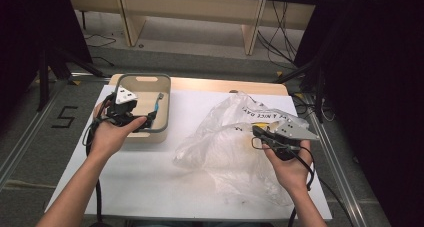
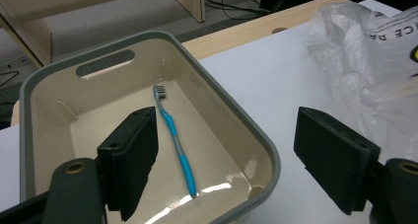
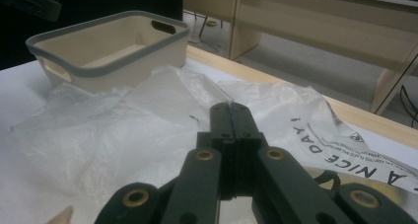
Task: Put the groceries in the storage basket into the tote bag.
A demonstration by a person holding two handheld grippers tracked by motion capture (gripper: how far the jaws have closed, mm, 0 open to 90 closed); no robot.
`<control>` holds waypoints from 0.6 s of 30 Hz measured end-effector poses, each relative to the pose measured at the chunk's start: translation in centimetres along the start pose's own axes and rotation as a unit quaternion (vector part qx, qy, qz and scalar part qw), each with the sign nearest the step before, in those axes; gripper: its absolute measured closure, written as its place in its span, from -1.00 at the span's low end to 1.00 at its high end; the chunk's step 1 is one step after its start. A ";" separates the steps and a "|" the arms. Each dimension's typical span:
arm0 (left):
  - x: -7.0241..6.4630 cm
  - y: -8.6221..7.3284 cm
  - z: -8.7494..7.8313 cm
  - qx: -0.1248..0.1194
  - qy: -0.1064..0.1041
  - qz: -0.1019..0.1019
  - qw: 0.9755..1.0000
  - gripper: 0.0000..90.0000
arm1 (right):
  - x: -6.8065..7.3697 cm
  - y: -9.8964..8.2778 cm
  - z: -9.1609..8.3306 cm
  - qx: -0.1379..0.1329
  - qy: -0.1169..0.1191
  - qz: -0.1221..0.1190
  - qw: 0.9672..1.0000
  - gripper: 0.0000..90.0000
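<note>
Crumpled translucent white plastic bag (image 1: pixel 230 142) with black lettering, spread on the white table (image 1: pixel 150 177) right of a beige grey-rimmed plastic bin (image 2: pixel 246 135), its fold pinched in the shut right gripper (image 1: pixel 256 130); smaller, blue-handled toothbrush (image 2: pixel 175 137) flat inside that bin, beneath the wide-open, empty left gripper (image 1: pixel 150 118).

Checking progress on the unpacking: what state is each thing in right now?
Toothbrush: lying flat in the bin.
Bin: upright, uncovered.
Plastic bag: crumpled on the table.
Left gripper: open, holding nothing.
Right gripper: shut over the bag.
</note>
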State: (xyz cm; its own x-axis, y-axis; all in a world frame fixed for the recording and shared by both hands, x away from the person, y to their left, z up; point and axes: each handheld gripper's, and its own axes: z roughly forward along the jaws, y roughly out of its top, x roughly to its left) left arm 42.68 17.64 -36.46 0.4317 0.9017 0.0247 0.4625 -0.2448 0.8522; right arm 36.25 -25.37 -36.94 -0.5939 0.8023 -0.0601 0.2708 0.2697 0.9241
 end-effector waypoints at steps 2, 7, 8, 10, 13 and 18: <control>0.4 0.2 0.6 0.008 0.006 -0.004 1.000 -0.42 | 0.0 0.0 0.0 -0.001 0.000 -0.001 1.000 1.00; 1.1 0.6 2.1 0.030 0.016 -0.011 0.999 -0.41 | 0.0 0.0 0.0 -0.001 0.001 -0.001 1.000 1.00; 1.2 0.7 2.4 0.035 0.016 -0.009 0.999 -0.41 | 0.0 0.0 0.0 -0.001 0.001 -0.001 1.000 1.00; 1.3 0.9 3.0 0.041 0.015 -0.009 0.999 -0.41 | 0.0 0.0 0.0 -0.001 0.001 0.000 1.000 1.00; 1.5 0.9 3.8 0.051 0.022 -0.010 0.998 -0.37 | 0.0 0.0 0.0 -0.001 0.002 0.000 1.000 1.00; 1.9 0.9 5.0 0.063 0.026 -0.014 0.998 -0.35 | 0.0 0.0 0.0 0.000 0.003 0.001 1.000 1.00</control>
State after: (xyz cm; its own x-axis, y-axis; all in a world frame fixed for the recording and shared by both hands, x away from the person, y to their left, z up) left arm 47.80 17.31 -38.28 0.3783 0.9251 0.0327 0.5681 -0.2599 0.7809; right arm 36.24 -25.32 -36.97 -0.5986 0.7991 -0.0556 0.2721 0.2681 0.9242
